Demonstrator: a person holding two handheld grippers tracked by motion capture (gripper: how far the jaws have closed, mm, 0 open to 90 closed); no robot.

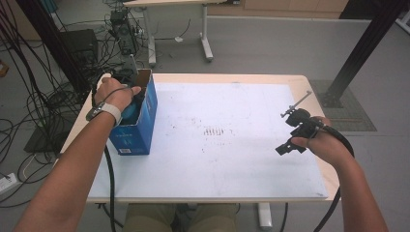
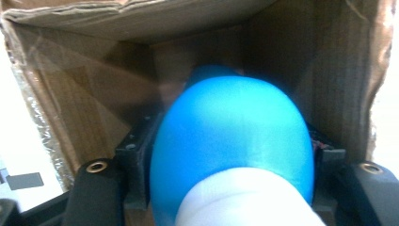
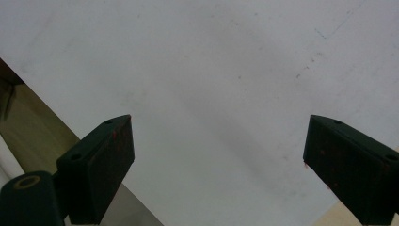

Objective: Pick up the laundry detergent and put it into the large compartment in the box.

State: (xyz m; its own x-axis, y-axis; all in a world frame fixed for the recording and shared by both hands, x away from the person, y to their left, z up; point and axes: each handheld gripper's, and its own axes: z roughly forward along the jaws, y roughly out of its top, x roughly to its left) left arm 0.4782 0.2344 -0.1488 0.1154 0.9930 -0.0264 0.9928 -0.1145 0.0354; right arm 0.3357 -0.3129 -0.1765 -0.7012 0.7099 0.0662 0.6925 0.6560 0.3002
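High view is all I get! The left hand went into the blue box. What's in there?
Observer: A round blue and white thing sits between the left tongs, deep inside the box.
Operator: Is the other hand holding something too?
Observer: No. The right tongs stand wide open over the white table, with nothing between them.
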